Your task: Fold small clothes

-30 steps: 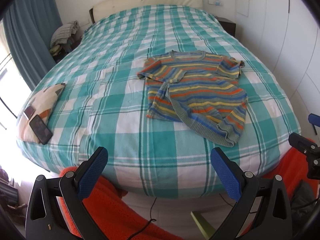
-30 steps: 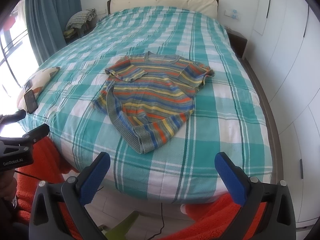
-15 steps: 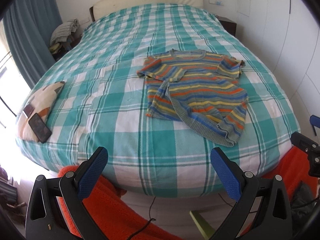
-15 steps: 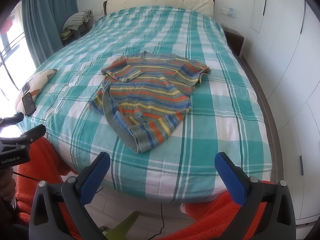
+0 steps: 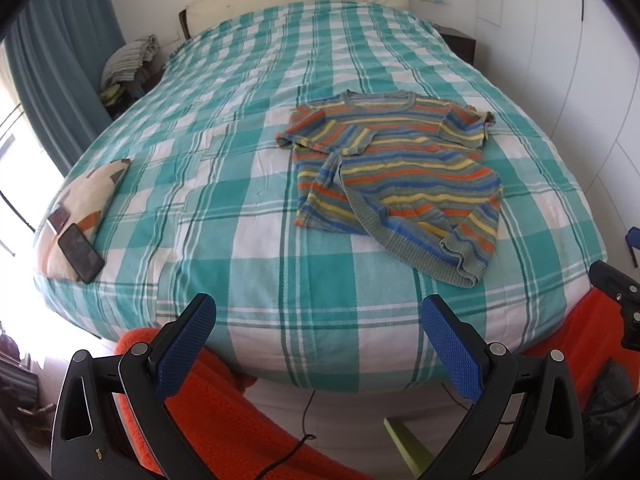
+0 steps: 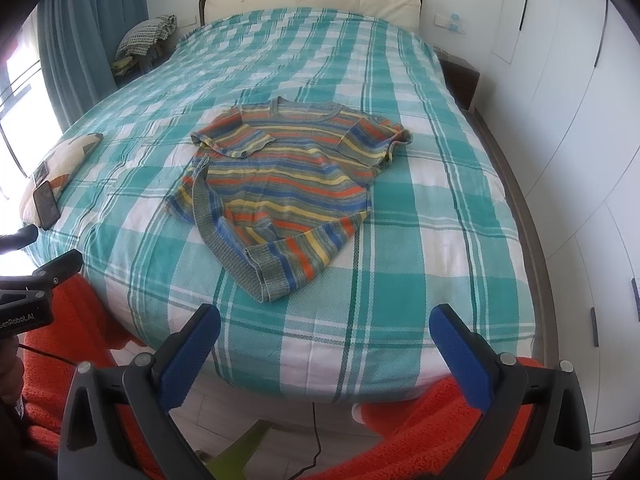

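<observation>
A small striped knit sweater [image 5: 394, 178] [image 6: 288, 184] in orange, yellow, blue and grey lies on the teal-and-white checked bed [image 5: 224, 184] [image 6: 420, 220]. Both short sleeves are folded in over the chest, and the lower left side is turned over, showing the ribbed hem. My left gripper [image 5: 318, 334] hovers open off the foot of the bed, well short of the sweater. My right gripper [image 6: 324, 344] is open too, at the bed's foot edge, below the sweater's hem corner. Neither one touches cloth.
A patterned cushion [image 5: 86, 196] with a black phone [image 5: 80, 253] on it sits at the bed's left edge. An orange towel-like cloth [image 5: 224, 412] and a cable lie on the floor below. White wardrobes [image 6: 568, 120] line the right side; a curtain [image 5: 60, 60] hangs at left.
Both grippers have crept slightly closer to the bed, so the sweater sits a little nearer in each view. The sweater itself has not moved.
</observation>
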Demonstrator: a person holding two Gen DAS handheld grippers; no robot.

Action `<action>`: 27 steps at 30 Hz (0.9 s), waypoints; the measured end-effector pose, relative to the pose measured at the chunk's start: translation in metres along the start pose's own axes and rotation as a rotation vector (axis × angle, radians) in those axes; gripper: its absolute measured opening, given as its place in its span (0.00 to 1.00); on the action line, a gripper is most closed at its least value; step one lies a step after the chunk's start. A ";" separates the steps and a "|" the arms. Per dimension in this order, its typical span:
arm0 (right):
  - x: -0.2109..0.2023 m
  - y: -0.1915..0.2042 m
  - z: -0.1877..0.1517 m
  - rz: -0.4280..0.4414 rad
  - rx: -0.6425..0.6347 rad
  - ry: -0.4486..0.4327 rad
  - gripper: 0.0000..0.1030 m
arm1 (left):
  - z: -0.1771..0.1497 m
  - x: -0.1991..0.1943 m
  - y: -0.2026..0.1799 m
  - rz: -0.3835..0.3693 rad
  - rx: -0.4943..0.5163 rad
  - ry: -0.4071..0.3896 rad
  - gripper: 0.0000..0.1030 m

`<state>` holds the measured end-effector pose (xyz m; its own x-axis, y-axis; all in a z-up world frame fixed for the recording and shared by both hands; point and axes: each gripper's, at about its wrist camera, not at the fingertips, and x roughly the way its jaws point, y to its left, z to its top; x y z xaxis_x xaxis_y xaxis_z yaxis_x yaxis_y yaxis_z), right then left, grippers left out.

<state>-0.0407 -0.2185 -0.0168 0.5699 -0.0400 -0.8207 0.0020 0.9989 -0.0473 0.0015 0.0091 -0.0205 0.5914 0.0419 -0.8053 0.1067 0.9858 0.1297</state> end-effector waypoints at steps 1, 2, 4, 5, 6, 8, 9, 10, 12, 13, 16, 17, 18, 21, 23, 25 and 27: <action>0.001 0.000 0.000 -0.001 0.000 0.002 1.00 | -0.001 0.001 0.000 0.002 0.002 0.001 1.00; 0.001 0.000 -0.001 -0.003 0.000 0.004 1.00 | -0.001 0.001 0.000 0.004 0.004 0.002 1.00; 0.002 0.000 -0.001 -0.006 0.001 0.008 1.00 | -0.002 0.003 0.000 0.006 0.005 0.006 1.00; 0.003 -0.001 -0.001 -0.007 0.002 0.010 1.00 | -0.002 0.003 0.000 0.005 0.005 0.008 0.99; 0.003 -0.001 -0.001 -0.008 0.003 0.011 1.00 | -0.002 0.004 0.000 0.005 0.005 0.008 0.99; 0.003 -0.001 -0.001 -0.010 0.002 0.012 1.00 | -0.002 0.004 0.000 0.007 0.004 0.007 1.00; 0.003 -0.001 -0.002 -0.011 0.002 0.012 1.00 | -0.003 0.004 0.000 0.006 0.004 0.007 1.00; 0.003 -0.001 -0.001 -0.011 0.002 0.012 1.00 | -0.002 0.004 0.000 0.006 0.004 0.008 1.00; 0.004 -0.001 -0.001 -0.011 0.002 0.013 1.00 | -0.003 0.005 -0.001 0.006 0.005 0.009 1.00; 0.004 -0.001 -0.002 -0.011 0.001 0.014 1.00 | -0.004 0.005 -0.001 0.007 0.006 0.010 1.00; 0.005 -0.002 -0.002 -0.013 0.001 0.018 1.00 | -0.005 0.006 -0.001 0.009 0.008 0.013 0.99; 0.006 -0.003 -0.002 -0.014 0.002 0.020 1.00 | -0.005 0.007 -0.001 0.009 0.008 0.014 1.00; 0.006 -0.003 -0.002 -0.014 0.002 0.021 1.00 | -0.006 0.007 -0.001 0.009 0.008 0.016 1.00; 0.008 -0.003 -0.003 -0.018 0.001 0.022 1.00 | -0.006 0.007 -0.001 0.009 0.008 0.014 1.00; 0.008 -0.004 -0.002 -0.020 -0.002 0.022 1.00 | -0.006 0.008 -0.001 0.009 0.010 0.013 1.00; 0.010 -0.005 -0.001 -0.022 -0.010 0.017 1.00 | -0.001 0.013 0.002 0.014 0.017 -0.003 1.00; 0.016 -0.013 0.000 -0.040 -0.011 -0.004 1.00 | 0.009 0.025 0.013 0.019 -0.001 -0.018 1.00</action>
<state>-0.0317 -0.2322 -0.0289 0.5727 -0.0794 -0.8159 0.0157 0.9962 -0.0860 0.0248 0.0215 -0.0338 0.6075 0.0581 -0.7922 0.0945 0.9849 0.1447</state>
